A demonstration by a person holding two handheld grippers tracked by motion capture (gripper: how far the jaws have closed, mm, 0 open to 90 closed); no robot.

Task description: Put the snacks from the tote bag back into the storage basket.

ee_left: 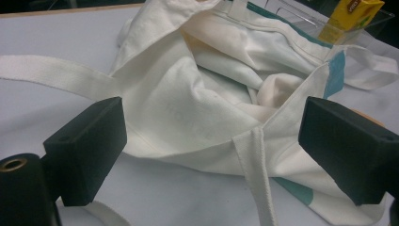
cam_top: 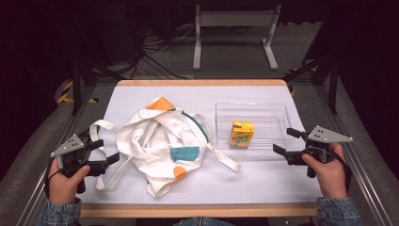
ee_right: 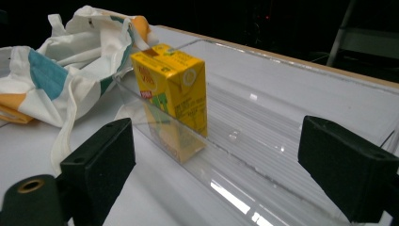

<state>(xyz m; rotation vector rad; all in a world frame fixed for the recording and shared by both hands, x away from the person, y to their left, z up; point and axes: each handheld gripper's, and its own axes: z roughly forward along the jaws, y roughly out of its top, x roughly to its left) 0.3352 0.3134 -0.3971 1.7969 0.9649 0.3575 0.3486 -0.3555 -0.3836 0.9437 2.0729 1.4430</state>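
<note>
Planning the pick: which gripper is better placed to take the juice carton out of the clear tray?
Right. The right gripper, jaws open, sits beside the clear tray facing the juice carton; the left gripper faces the tote bag.

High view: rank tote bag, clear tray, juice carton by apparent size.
1. Tote bag, crumpled, straps spread, covers the most table.
2. Clear tray, somewhat smaller in outline.
3. Juice carton, by far the smallest, standing inside the tray.
</note>
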